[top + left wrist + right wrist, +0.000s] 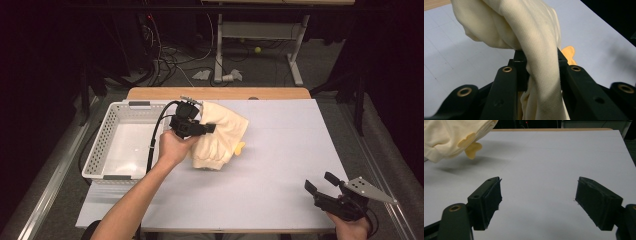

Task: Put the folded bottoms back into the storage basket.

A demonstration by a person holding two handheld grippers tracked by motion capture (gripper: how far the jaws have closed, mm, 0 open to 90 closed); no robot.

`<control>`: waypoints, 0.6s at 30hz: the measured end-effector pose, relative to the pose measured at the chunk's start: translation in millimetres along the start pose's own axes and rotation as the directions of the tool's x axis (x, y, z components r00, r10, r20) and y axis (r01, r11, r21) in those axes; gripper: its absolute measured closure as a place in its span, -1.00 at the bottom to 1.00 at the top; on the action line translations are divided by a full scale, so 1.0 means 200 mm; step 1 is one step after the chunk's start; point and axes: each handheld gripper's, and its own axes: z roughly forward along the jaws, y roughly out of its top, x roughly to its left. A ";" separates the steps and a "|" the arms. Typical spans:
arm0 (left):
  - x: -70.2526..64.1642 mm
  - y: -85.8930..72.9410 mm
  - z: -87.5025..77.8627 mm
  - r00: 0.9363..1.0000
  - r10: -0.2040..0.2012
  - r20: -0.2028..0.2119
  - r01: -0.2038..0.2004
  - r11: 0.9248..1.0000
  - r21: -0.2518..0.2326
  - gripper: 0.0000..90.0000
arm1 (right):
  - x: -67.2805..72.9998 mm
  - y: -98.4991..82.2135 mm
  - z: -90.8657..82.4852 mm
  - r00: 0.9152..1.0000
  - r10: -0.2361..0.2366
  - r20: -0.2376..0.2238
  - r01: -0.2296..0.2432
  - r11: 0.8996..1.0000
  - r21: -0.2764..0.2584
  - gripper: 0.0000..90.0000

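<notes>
Your left tool [209, 128] is clamped on a cream garment [220, 135], a soft knit with a fine ribbed weave. In the left gripper view a thick fold of it [541, 50] runs between the two black jaws, bunched and rounded above them. The cloth hangs from the tool just above the counter [280, 150], at about ten o'clock from the counter's middle, its ribbed cuff-like hem [434, 155] lowest. A small yellow-orange flap [240, 147] pokes out from under it at its four o'clock side; in the right gripper view the flap [472, 151] looks smooth and lobed.

At nine o'clock of the garment sits a white plastic basket [100, 145], rectangular, with slotted walls.

Your right tool [321, 183] is at the counter's five o'clock corner, jaws spread wide with nothing between them; their pads [492, 200] are blocky, dark and rough-edged. The counter top is pale, matte and flat.
</notes>
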 end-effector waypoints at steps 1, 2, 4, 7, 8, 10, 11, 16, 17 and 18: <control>0.00 0.00 0.00 1.000 0.000 0.000 0.000 1.000 0.000 0.58 | 0.00 0.00 0.00 1.000 0.000 0.000 0.000 1.000 0.000 -0.52; 0.00 0.00 0.00 1.000 -0.001 0.001 0.001 1.000 -0.001 0.58 | 0.00 0.00 0.00 1.000 0.000 0.000 0.000 1.000 0.000 -0.52; 0.00 -0.01 -0.02 1.000 0.004 -0.001 -0.004 1.000 0.000 0.57 | 0.00 0.00 0.00 1.000 -0.001 0.000 0.001 1.000 0.000 -0.52; -0.01 -0.01 -0.03 1.000 0.003 0.004 -0.003 1.000 -0.006 0.57 | 0.00 0.00 0.00 1.000 0.000 0.000 0.000 1.000 0.000 -0.52; -0.01 -0.02 -0.04 1.000 0.006 0.005 -0.006 1.000 -0.005 0.57 | 0.00 0.00 0.00 1.000 0.000 0.000 0.000 1.000 0.000 -0.52; -0.01 -0.02 -0.05 1.000 0.003 0.007 -0.003 1.000 -0.008 0.57 | 0.00 0.00 0.00 1.000 0.000 0.001 0.000 1.000 0.000 -0.52; -0.01 -0.02 -0.05 1.000 0.005 0.008 -0.005 1.000 -0.010 0.57 | 0.00 0.00 0.00 1.000 0.001 0.001 -0.001 1.000 0.000 -0.52; -0.02 -0.04 -0.09 1.000 0.009 0.013 -0.009 1.000 -0.017 0.57 | 0.00 0.00 0.00 1.000 -0.002 0.000 0.002 1.000 0.000 -0.52; -0.02 -0.04 -0.09 1.000 0.013 0.014 -0.013 1.000 -0.016 0.57 | 0.00 0.00 0.00 1.000 -0.001 0.001 0.001 1.000 -0.001 -0.52; -0.02 -0.05 -0.10 1.000 0.009 0.014 -0.008 1.000 -0.020 0.57 | 0.00 0.00 0.00 1.000 -0.001 0.001 0.001 1.000 -0.001 -0.52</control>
